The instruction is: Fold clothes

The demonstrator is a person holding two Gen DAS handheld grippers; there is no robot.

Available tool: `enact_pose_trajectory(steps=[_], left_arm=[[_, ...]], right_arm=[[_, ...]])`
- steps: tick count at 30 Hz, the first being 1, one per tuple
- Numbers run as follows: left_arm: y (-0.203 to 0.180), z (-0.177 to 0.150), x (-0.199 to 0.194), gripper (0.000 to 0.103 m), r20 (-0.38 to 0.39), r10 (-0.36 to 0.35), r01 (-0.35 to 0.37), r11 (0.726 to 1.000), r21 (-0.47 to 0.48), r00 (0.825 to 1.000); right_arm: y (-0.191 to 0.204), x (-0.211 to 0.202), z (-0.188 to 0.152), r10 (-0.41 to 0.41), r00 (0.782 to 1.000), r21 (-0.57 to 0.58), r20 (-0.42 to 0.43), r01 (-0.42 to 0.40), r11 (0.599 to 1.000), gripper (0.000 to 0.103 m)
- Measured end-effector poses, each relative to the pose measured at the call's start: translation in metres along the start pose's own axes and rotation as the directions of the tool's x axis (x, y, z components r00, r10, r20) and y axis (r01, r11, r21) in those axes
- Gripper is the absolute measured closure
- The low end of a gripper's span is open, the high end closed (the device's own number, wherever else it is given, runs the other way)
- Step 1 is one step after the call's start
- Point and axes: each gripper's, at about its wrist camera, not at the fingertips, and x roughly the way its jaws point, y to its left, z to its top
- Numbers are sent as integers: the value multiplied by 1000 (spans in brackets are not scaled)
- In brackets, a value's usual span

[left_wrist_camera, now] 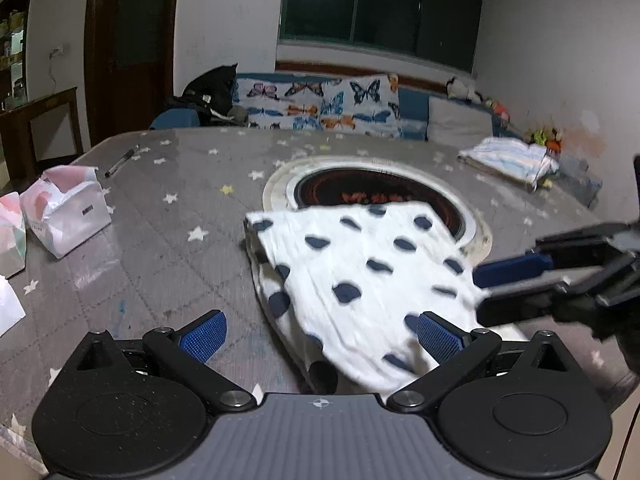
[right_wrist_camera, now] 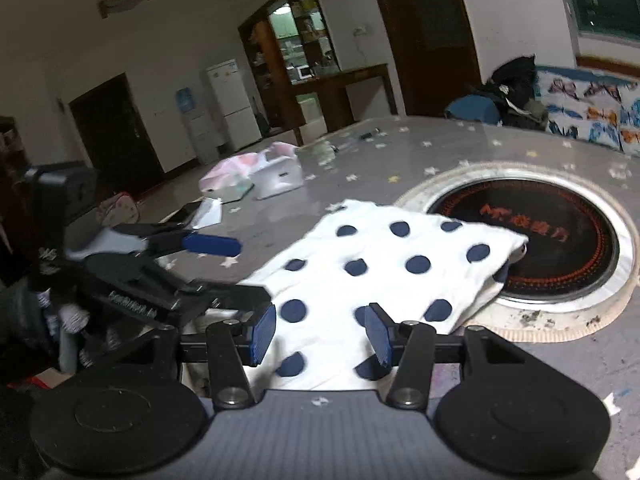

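A folded white cloth with dark blue dots lies on the grey star-patterned table. Its far edge overlaps a round black hotplate set into the table. My left gripper is wide open at the cloth's near edge, with the cloth lying between its blue pads. My right gripper is open too, and the cloth's side edge lies between its pads. In the left wrist view the right gripper comes in from the right at the cloth's corner. In the right wrist view the left gripper stands open at the left.
A white bag and box and a pen sit at the table's left. A folded pale garment lies at the far right. A sofa with a butterfly cover stands behind the table.
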Motion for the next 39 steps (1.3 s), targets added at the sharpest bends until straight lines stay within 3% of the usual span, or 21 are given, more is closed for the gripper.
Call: enact_pose_trajectory(steps=[8, 11, 13, 15, 24, 29, 32, 39], left_arm=[[3, -3, 4, 0, -27, -4, 4, 1000, 3, 1000], [5, -4, 5, 0, -37, -6, 6, 1000, 5, 999], [5, -5, 6, 0, -44, -7, 7, 1000, 6, 999], [5, -2, 6, 0, -32, -8, 8, 1000, 5, 999], [8, -6, 15, 0, -66, 4, -4, 1000, -1, 998], [10, -7, 17, 0, -79, 4, -4, 1000, -5, 997], [10, -7, 18, 0, -82, 2, -3, 1000, -8, 997], [11, -6, 19, 0, -89, -1, 0, 1000, -15, 996]], right_arm=[[-19, 28, -14, -11, 997, 40, -83, 14, 999, 48], [-17, 25, -10, -7, 997, 27, -73, 9, 1000, 34], [-14, 23, -4, -12, 999, -2, -51, 12, 1000, 32], [-16, 26, 3, -19, 999, -16, -37, 18, 1000, 19], [-42, 56, 9, -47, 997, -17, -60, 46, 999, 17], [-40, 59, 2, -26, 999, -51, -39, 23, 998, 0], [-35, 61, -1, -30, 999, -85, -36, 27, 996, 0], [-42, 59, 0, 6, 1000, -43, -21, -7, 999, 0]])
